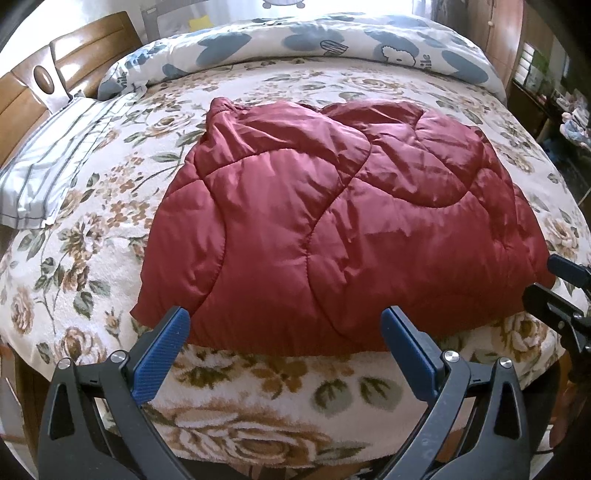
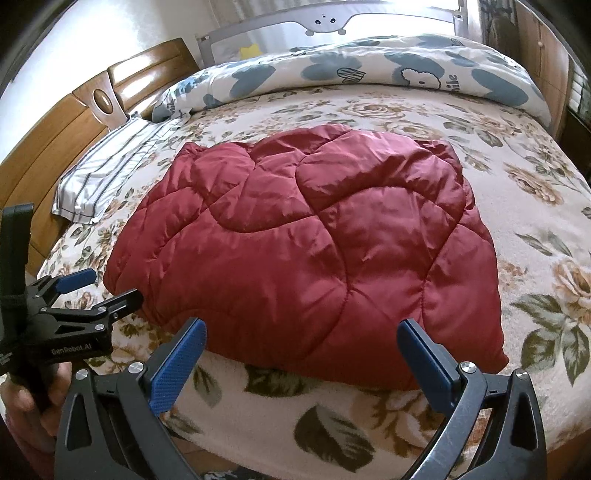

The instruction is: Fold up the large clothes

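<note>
A dark red quilted padded garment (image 1: pixel 332 221) lies folded in a puffy bundle on the floral bed; it also shows in the right wrist view (image 2: pixel 314 243). My left gripper (image 1: pixel 286 317) is open and empty, its blue pads just in front of the garment's near edge. It also shows at the left of the right wrist view (image 2: pixel 107 288). My right gripper (image 2: pixel 301 328) is open and empty, at the garment's near edge. It also shows at the right edge of the left wrist view (image 1: pixel 546 277).
A floral blanket (image 1: pixel 258 391) covers the bed. A striped pillow (image 1: pixel 51 170) lies at the left by the wooden headboard (image 1: pixel 37 81). A rolled blue-and-white duvet (image 1: pixel 314 40) lies along the far side. A wooden cabinet (image 1: pixel 502 33) stands at the right.
</note>
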The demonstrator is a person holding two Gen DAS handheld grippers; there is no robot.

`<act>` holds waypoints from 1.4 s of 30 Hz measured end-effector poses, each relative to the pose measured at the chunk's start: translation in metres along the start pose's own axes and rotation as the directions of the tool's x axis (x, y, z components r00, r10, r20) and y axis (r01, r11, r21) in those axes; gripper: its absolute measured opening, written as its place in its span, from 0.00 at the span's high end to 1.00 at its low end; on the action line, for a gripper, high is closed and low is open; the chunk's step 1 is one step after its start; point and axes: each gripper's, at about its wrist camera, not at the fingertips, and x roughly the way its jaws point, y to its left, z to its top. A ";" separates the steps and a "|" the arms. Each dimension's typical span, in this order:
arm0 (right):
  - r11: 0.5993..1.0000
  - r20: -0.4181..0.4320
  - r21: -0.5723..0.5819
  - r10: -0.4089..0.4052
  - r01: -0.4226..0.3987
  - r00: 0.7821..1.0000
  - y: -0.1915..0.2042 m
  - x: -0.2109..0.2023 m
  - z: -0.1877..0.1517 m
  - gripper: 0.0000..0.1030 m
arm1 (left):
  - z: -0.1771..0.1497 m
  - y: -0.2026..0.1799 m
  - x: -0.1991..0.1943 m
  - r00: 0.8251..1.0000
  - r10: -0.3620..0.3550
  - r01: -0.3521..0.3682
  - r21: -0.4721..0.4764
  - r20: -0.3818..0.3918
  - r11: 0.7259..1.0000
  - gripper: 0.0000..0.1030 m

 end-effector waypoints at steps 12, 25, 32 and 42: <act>1.000 0.003 -0.007 0.001 -0.001 1.000 0.000 0.001 0.005 0.00 | 0.005 -0.001 -0.002 1.000 0.005 -0.005 0.006 0.016 1.000 0.00; 1.000 0.006 -0.012 0.001 -0.001 1.000 -0.001 0.001 0.010 0.00 | 0.009 -0.004 -0.004 0.999 0.021 -0.021 0.020 0.036 1.000 0.00; 1.000 0.006 -0.012 0.001 -0.001 1.000 -0.002 0.001 0.010 0.00 | 0.009 -0.004 -0.003 0.999 0.019 -0.020 0.020 0.036 1.000 0.00; 1.000 0.009 -0.008 0.003 -0.003 1.000 -0.005 0.000 0.013 0.00 | 0.009 -0.005 -0.004 0.999 0.021 -0.022 0.022 0.038 1.000 0.00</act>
